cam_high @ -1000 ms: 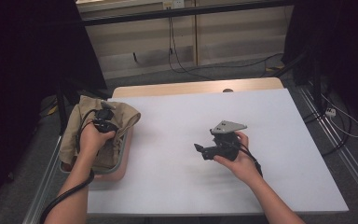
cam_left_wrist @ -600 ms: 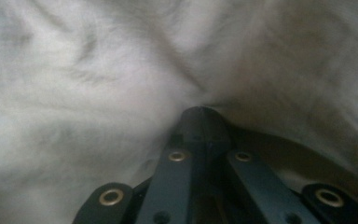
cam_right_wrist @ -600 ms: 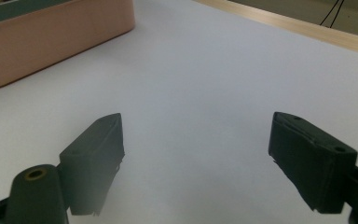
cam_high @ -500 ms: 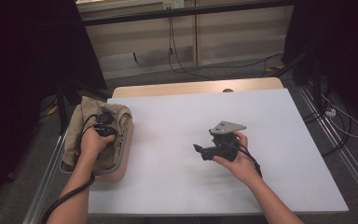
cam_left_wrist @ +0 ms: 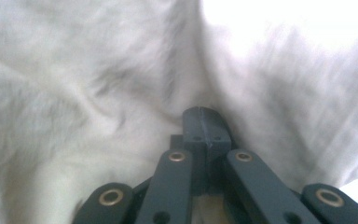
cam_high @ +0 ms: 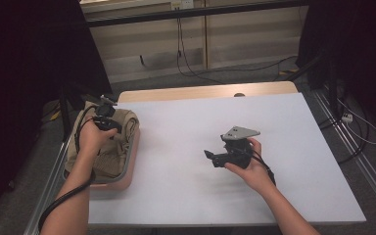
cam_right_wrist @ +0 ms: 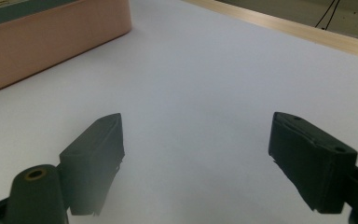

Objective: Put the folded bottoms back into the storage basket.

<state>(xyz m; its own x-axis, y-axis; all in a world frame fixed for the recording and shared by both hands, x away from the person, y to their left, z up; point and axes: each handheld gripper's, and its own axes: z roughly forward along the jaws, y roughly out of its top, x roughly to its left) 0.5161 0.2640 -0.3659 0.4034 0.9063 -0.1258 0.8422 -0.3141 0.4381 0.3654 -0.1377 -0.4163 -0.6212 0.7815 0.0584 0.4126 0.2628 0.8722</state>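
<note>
A beige cloth (cam_high: pixel 108 155) lies bunched in a pink tub (cam_high: pixel 129 169) at the table's left edge. My left gripper (cam_high: pixel 115 131) is over the tub, shut on a fold of that cloth. In the left gripper view the cloth (cam_left_wrist: pixel 74 93) puckers toward the closed tips of the left gripper (cam_left_wrist: pixel 204 122). My right gripper (cam_high: pixel 211 157) is held just above the white tabletop (cam_high: pixel 186 122) near the middle, pointing left. Its jaws stand open with nothing between them, as the right gripper view shows around the right gripper (cam_right_wrist: pixel 196 158).
The pink tub (cam_right_wrist: pixel 51 42) stands ahead and to the left of the right gripper's jaws. A wooden strip (cam_high: pixel 205 92) edges the far side of the table. Cables (cam_high: pixel 357 128) run over the floor at the right and behind the table.
The cloth, spread high and wide one second ago, has dropped into the tub and is now drawn up in a bunch under the left gripper. The right hand has stayed still.
</note>
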